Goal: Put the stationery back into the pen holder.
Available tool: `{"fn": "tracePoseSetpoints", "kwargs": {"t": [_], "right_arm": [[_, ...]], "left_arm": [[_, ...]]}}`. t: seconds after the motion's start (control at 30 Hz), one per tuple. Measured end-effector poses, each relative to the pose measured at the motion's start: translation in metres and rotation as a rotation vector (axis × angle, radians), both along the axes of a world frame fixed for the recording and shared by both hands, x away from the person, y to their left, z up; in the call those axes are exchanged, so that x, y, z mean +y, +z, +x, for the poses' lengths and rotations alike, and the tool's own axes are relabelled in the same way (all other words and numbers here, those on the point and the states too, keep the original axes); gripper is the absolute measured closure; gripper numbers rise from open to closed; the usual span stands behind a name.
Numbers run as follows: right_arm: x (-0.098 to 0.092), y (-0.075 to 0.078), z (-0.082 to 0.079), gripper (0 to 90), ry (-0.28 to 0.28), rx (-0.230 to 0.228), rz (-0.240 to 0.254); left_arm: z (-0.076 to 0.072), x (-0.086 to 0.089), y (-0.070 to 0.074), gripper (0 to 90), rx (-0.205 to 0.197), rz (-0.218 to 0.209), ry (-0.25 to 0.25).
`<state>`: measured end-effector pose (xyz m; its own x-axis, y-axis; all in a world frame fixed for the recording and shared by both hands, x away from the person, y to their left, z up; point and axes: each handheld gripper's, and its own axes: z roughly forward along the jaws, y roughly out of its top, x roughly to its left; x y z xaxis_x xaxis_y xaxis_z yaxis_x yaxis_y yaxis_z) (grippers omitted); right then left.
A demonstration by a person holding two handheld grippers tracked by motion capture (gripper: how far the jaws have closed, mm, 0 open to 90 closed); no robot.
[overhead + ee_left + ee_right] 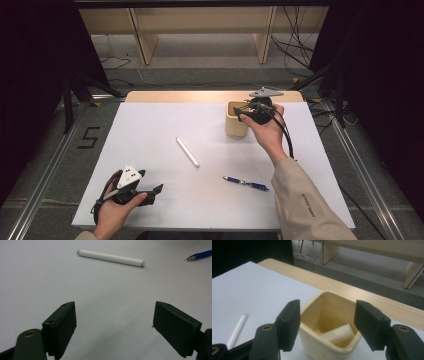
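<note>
Counting one cream cup (329, 340) holding one pale stick (338, 334), one white stick (187, 152) and one blue pen (246, 183) lying on the counter (150, 130); both grippers, left gripper (113, 327) and right gripper (327, 325), standing spread, pinching nothing.

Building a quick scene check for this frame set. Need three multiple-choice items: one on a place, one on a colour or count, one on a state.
1. Where is the right gripper?
A. over the cream holder
B. beside the blue pen
C. at the table's near left corner

2. How many loose items lie on the white table outside the holder?
A. one
B. two
C. four

3. How do the left gripper jaws stand?
A. shut on the white stick
B. shut on nothing
C. open, nothing between them

Key:
1 A, the high view and the right gripper view put it above the cream holder, which has a pale stick inside.
2 B, the white stick and the blue pen.
3 C, the left gripper view shows bare table between wide jaws.
</note>
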<state>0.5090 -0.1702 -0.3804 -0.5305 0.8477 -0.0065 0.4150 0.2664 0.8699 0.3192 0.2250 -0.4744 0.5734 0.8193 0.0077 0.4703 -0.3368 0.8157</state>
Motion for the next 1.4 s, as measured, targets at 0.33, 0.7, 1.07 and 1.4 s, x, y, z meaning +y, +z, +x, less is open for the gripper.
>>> {"fn": "tracePoseSetpoints", "kwargs": {"t": [0.33,0.7,1.07,1.4], "right_arm": [[-0.017,0.003,-0.029,42.5,0.087,0.055,-0.044],[-0.025,-0.019,-0.047,42.9,0.152,0.17,-0.116],[-0.024,-0.035,-0.064,45.7,0.268,0.27,-0.236],[-0.022,-0.045,-0.076,47.0,0.365,0.364,-0.332]], "left_arm": [[0.0,-0.001,-0.001,18.9,0.002,0.001,-0.002],[0.0,-0.001,-0.001,19.1,0.006,0.003,-0.002],[0.0,-0.001,-0.001,19.0,0.007,0.007,-0.002],[0.0,-0.001,-0.001,19.0,0.005,0.007,-0.004]]}}
